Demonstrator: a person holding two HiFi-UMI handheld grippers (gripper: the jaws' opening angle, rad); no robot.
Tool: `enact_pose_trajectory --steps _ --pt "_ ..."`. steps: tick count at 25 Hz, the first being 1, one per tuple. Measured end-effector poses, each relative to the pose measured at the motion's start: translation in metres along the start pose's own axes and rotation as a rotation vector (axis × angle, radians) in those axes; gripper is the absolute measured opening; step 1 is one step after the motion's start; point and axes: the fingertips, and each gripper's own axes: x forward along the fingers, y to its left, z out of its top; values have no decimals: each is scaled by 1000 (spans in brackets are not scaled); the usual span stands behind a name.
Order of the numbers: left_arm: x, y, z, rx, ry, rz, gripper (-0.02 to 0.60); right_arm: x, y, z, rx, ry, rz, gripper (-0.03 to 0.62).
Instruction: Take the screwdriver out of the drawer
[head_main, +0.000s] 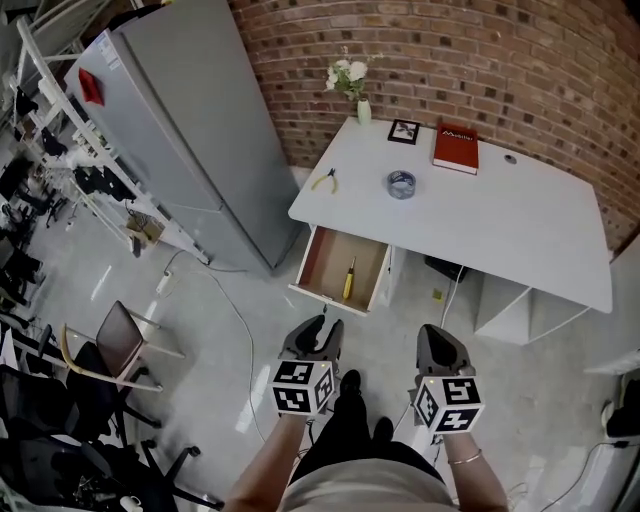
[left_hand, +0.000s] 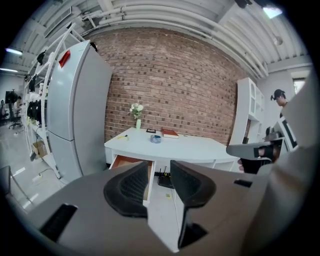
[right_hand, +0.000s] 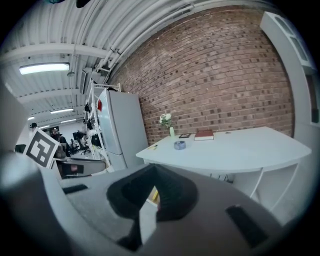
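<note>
Yellow-handled screwdriver (head_main: 349, 279) lies lengthwise on the floor of the open drawer (head_main: 322, 262), nearer the drawer's right wall, untouched. The drawer is pulled out from the left end of the white desk (head_main: 500, 220).

Both grippers are well short of the drawer, over the grey floor, side by side at about the same height. The forearms reach forward from the bottom of the head view, roughly parallel, and both tools tip a little downward toward the desk, marker cubes facing up.

Left gripper (head_main: 322, 330): jaws apart, nothing between the pads; its own view shows the drawer front through the gap (left_hand: 160, 167). It lines up roughly with the drawer.

Right gripper (head_main: 440, 340): jaw tips together, empty (right_hand: 154, 172). It points at the desk section right of the drawer. A bracelet (head_main: 465, 459) sits on that wrist.

On the desktop: pliers (head_main: 325, 181) at the left edge, a tape roll (head_main: 401, 184), a red book (head_main: 456, 147), and a vase of white flowers (head_main: 352, 85) at the back against the brick wall (head_main: 480, 50). A grey fridge (head_main: 190, 130) stands left of the desk.
</note>
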Motion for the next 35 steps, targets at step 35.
enact_pose_trajectory --steps 35 --pt "208 126 -18 0 267 -115 141 194 -16 15 80 89 -160 2"
